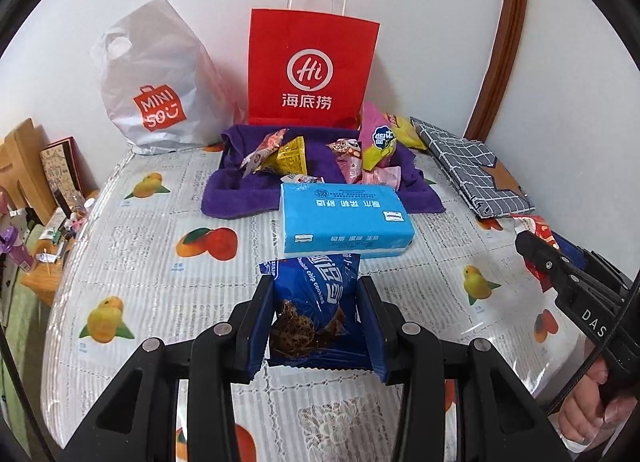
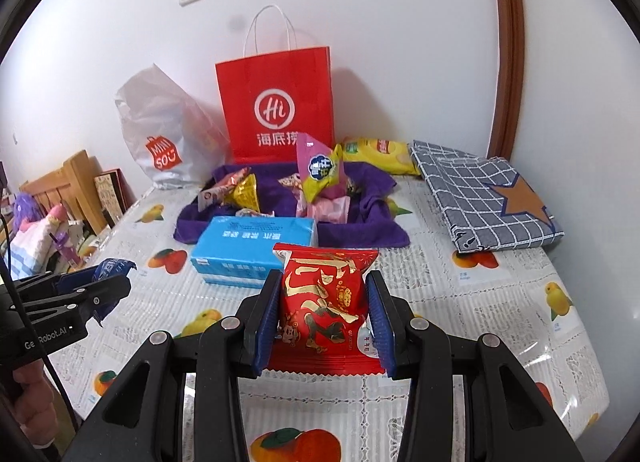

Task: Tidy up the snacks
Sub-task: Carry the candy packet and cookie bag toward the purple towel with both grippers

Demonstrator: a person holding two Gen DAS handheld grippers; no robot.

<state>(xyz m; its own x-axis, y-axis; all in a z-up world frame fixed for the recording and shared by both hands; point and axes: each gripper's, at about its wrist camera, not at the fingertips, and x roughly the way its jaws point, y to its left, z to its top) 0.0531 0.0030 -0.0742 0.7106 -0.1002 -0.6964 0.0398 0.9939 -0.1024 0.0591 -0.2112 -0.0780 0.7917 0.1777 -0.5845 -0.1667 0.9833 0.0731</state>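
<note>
Left wrist: "chip cookies" packet (image 1: 316, 302)

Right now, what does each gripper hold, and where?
Left gripper pinches the blue cookie packet by its side edges; right gripper the red packet likewise.

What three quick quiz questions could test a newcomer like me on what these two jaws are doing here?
1. True or false: the left gripper holds a blue cookie packet.
2. What colour is the packet in the right gripper?
3. The snack pile lies on: A) purple cloth B) tissue pack C) checked fabric

Key: 1 true; 2 red; 3 A.
</note>
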